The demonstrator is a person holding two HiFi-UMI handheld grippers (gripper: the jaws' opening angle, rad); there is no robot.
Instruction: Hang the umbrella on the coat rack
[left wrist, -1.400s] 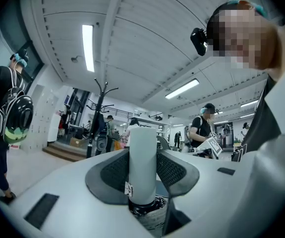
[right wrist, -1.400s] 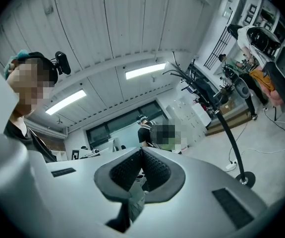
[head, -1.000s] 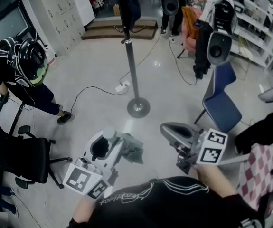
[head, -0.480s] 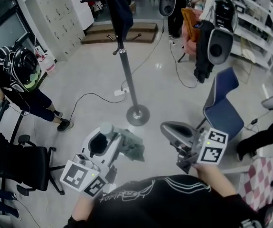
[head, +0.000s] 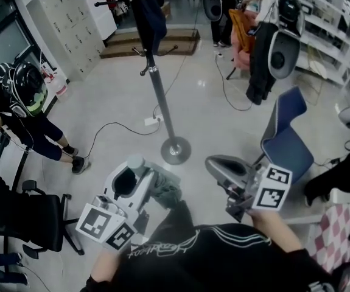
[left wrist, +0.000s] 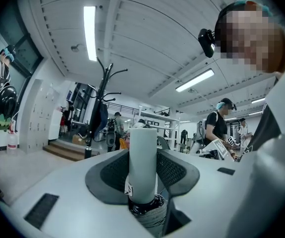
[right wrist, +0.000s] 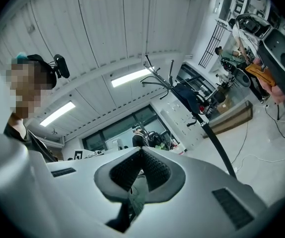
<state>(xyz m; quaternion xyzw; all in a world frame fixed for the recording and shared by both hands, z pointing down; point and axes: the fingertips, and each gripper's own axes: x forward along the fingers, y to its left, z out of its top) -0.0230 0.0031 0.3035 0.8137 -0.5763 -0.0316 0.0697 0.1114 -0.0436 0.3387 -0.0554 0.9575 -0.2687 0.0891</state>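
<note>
The folded grey-green umbrella (head: 163, 189) has a pale cylindrical handle (left wrist: 143, 162). My left gripper (head: 132, 170) is shut on that handle, which stands up between the dark pads (left wrist: 174, 170). The right gripper (head: 215, 163) is held level beside it, apart from the umbrella. Its jaws (right wrist: 141, 153) meet at the tips. A thin pale strip shows in the gap behind them; I cannot tell what it is. The coat rack (head: 160, 96) stands ahead on a round base (head: 176, 151), with a dark garment (head: 147, 16) on its hooks. It also rises in the left gripper view (left wrist: 99, 108) and the right gripper view (right wrist: 201, 117).
A blue chair (head: 284, 140) stands right of the rack. A black office chair (head: 31, 215) is at my left. A person with a helmet (head: 25, 93) crouches at the left. Cables (head: 111, 126) lie on the floor. Other people and shelves are at the back.
The coat rack's base has drawn nearer to both grippers and sits lower in the head view. The left gripper keeps its hold on the umbrella handle; the right jaws stay together.
</note>
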